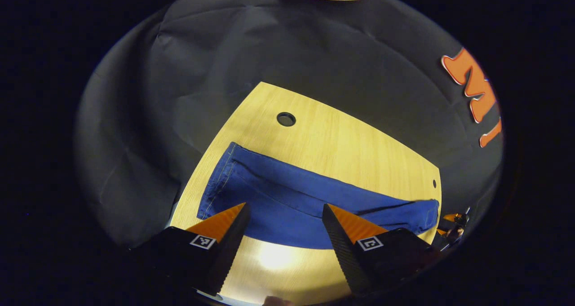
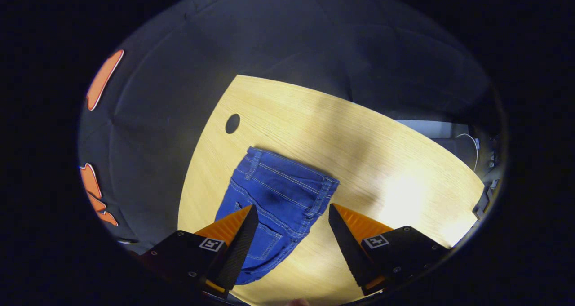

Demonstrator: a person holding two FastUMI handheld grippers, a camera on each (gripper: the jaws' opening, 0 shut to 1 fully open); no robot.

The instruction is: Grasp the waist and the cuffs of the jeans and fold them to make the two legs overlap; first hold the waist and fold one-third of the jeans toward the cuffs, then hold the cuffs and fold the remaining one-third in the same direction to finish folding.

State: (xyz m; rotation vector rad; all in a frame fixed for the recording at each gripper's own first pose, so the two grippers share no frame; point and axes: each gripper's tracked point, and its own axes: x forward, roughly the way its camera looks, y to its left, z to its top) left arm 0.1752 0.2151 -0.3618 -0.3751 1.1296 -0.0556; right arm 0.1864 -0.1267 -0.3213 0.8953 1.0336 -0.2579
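Observation:
Blue jeans (image 1: 287,193) lie flat on the wooden table (image 1: 341,139), narrowed to a single leg's width. In the left gripper view the cuffs (image 1: 220,180) point left and the waist end (image 1: 426,211) lies far right. My left gripper (image 1: 285,207) hovers open over the lower leg, fingers apart, nothing between them. In the right gripper view the waist (image 2: 292,173), with its band and a back pocket (image 2: 265,243), lies just ahead. My right gripper (image 2: 293,210) hangs open above the waist, one finger over the denim, the other over bare wood.
A round cable hole (image 1: 286,118) sits in the table beyond the jeans, also the hole (image 2: 232,123) left of the waist. A small hole (image 1: 434,183) lies near the far corner. A white surface with a cable (image 2: 449,133) stands past the table edge (image 2: 449,162). Black cloth walls surround the table.

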